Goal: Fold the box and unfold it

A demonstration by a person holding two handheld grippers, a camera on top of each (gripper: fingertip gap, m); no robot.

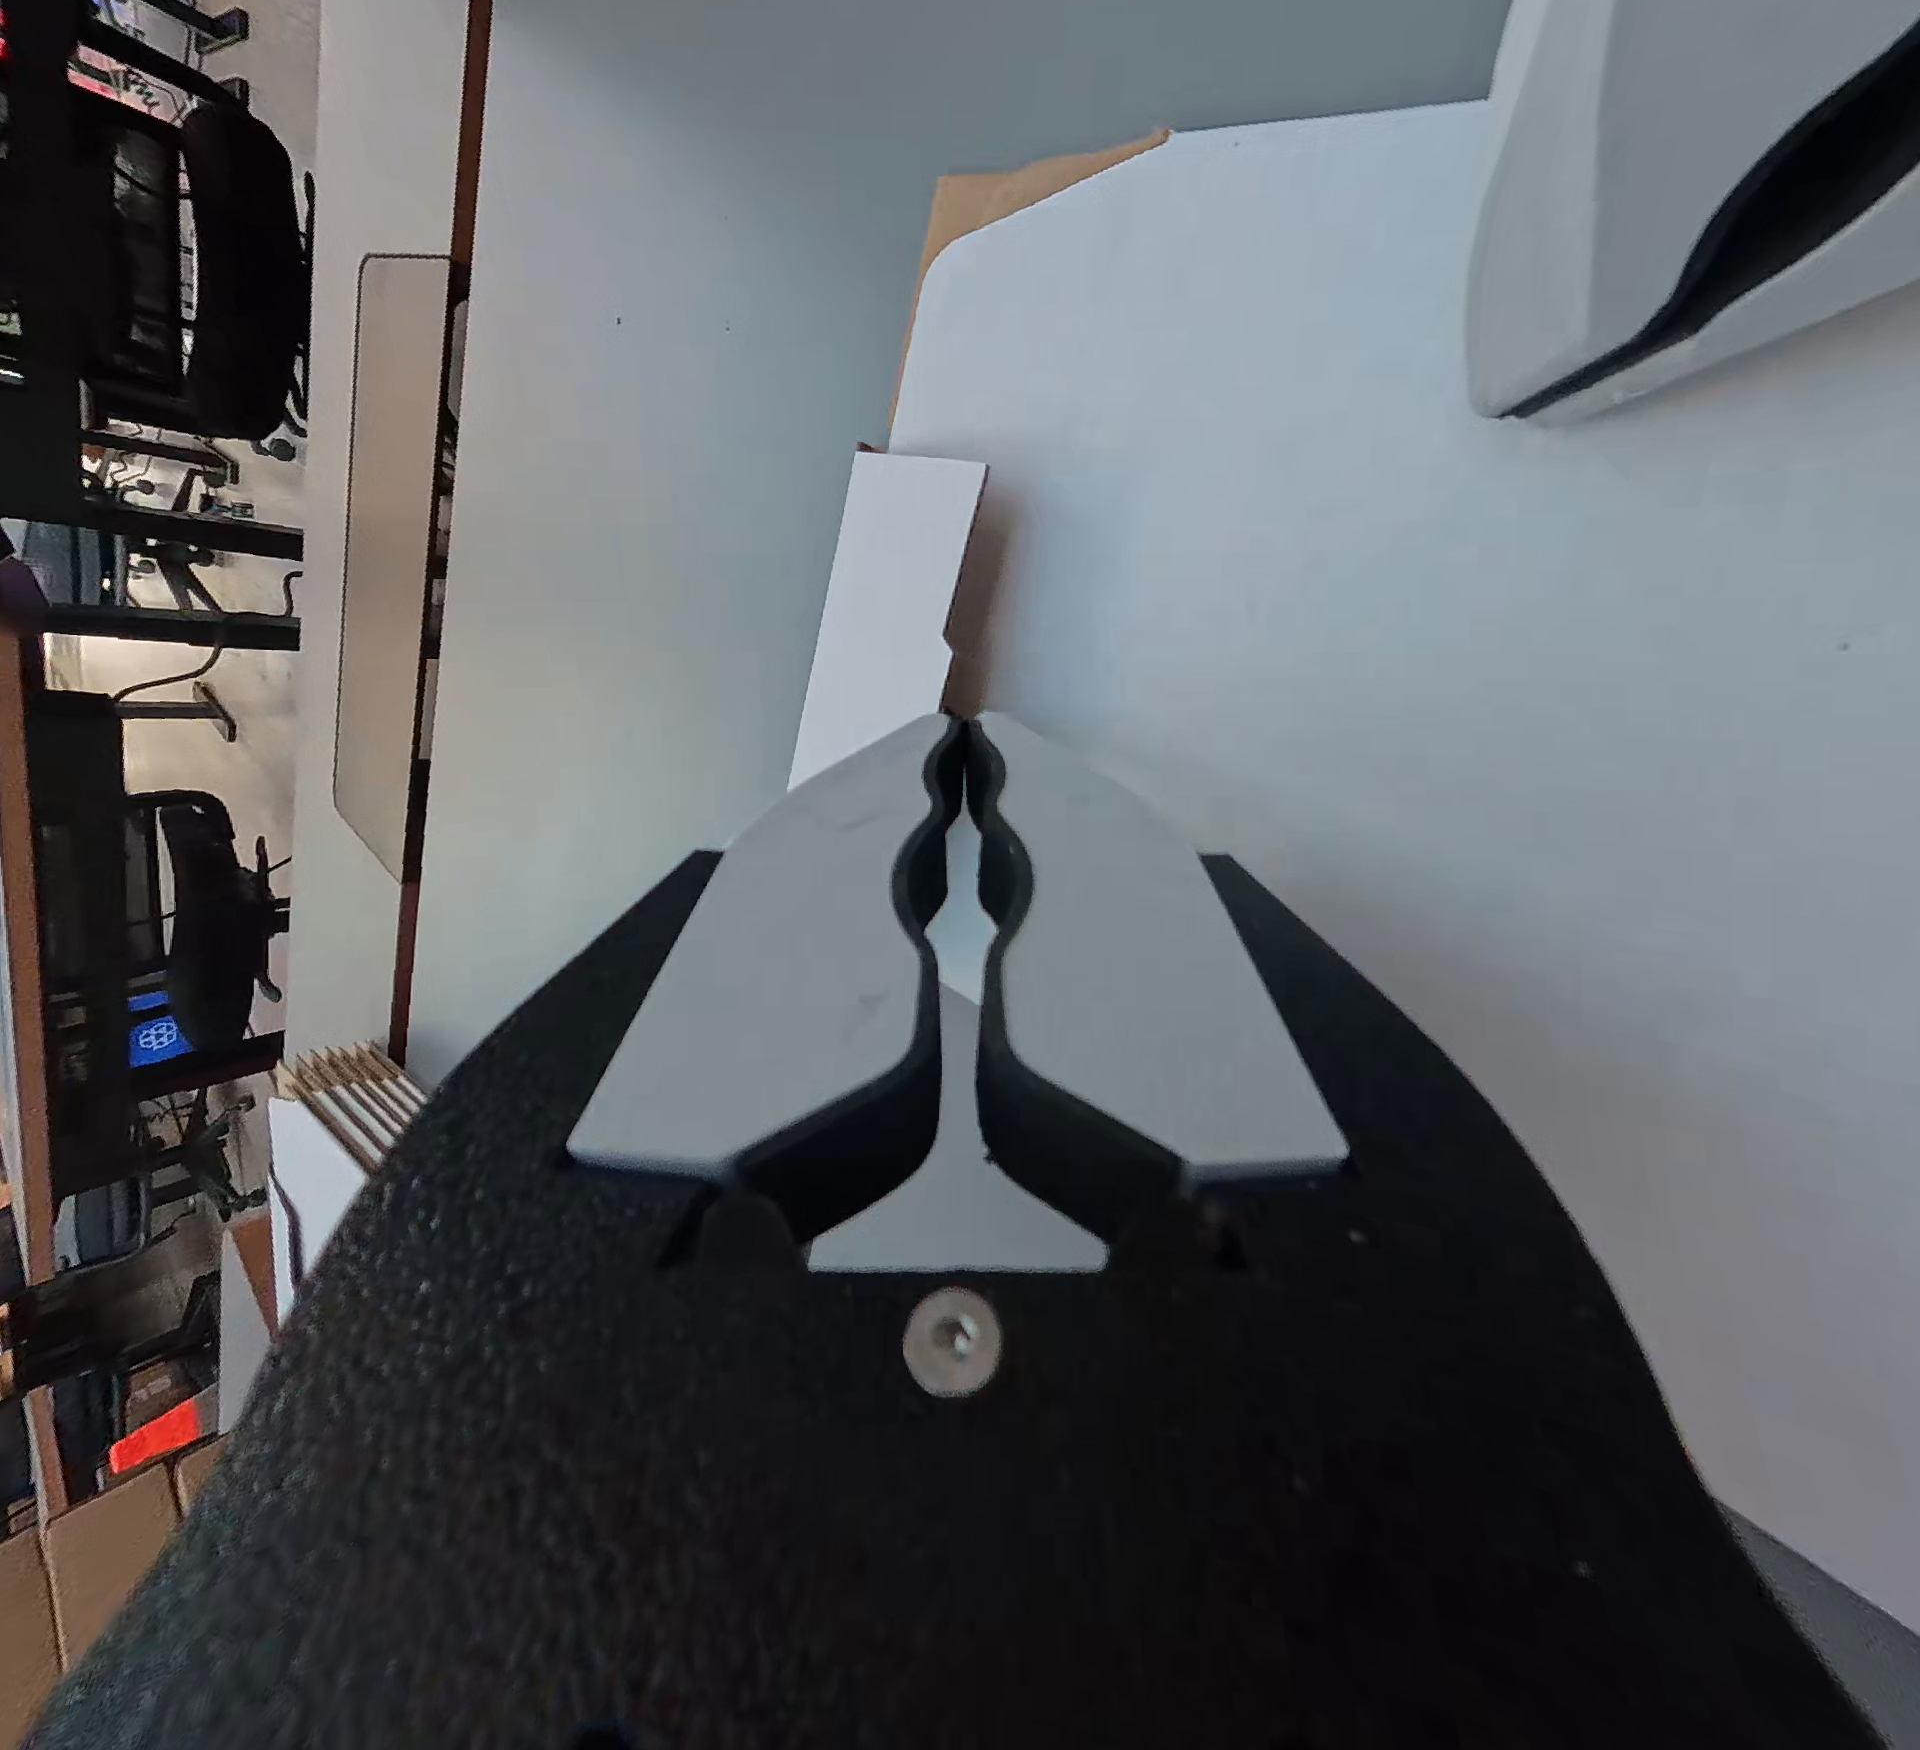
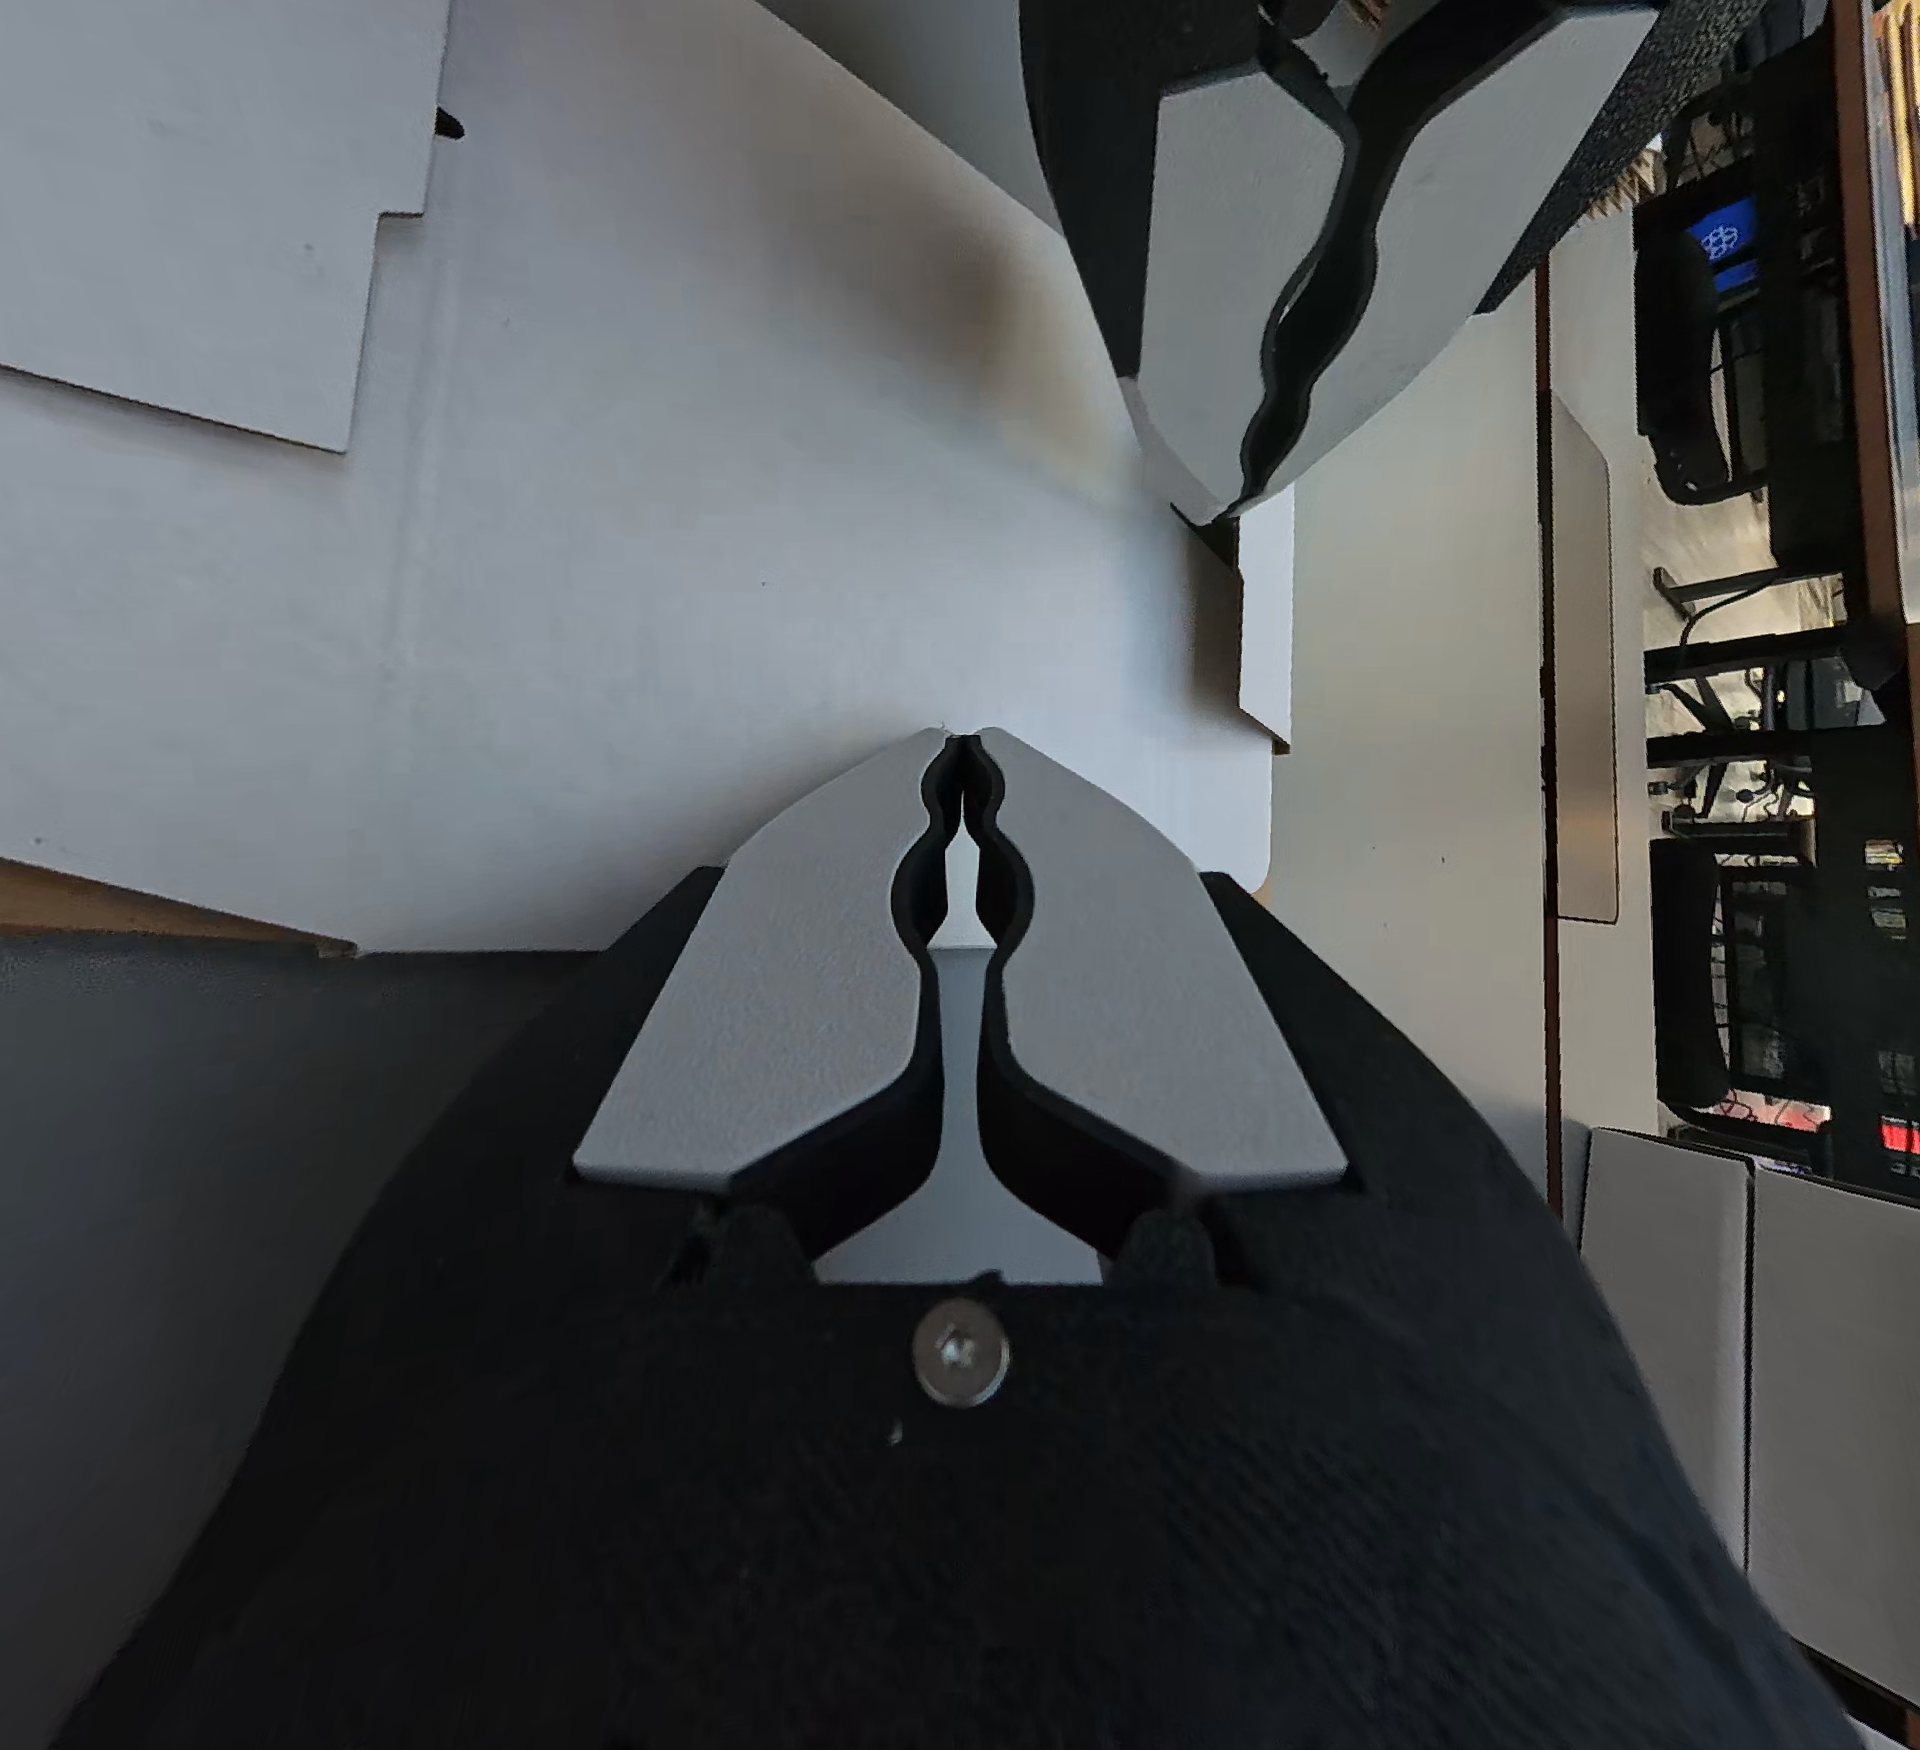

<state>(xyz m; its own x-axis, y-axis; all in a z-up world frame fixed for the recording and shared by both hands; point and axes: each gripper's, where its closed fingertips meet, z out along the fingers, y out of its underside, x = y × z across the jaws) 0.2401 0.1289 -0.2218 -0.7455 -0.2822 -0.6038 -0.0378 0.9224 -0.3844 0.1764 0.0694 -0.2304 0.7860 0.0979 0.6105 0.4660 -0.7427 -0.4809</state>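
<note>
Right wrist view: both hand-held grippers, left (image 2: pixel 1236 505) and right (image 2: pixel 961 744), closed on nothing; flat white box (image 2: pixel 675 557) looks light, stiff; grip flap edges.

White-topped table (image 1: pixel 675 142) with brown edge; black mesh office chairs (image 1: pixel 208 266) beyond; stacked flat cardboard sheets (image 1: pixel 353 1098); grey cabinet fronts (image 2: pixel 1745 1388).

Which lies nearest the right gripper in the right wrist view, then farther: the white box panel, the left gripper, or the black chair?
From the right gripper:
1. White box panel, directly at its tips.
2. Left gripper, ahead and right, tips at the panel's far edge.
3. Black chair, far right, beyond the table.
</note>
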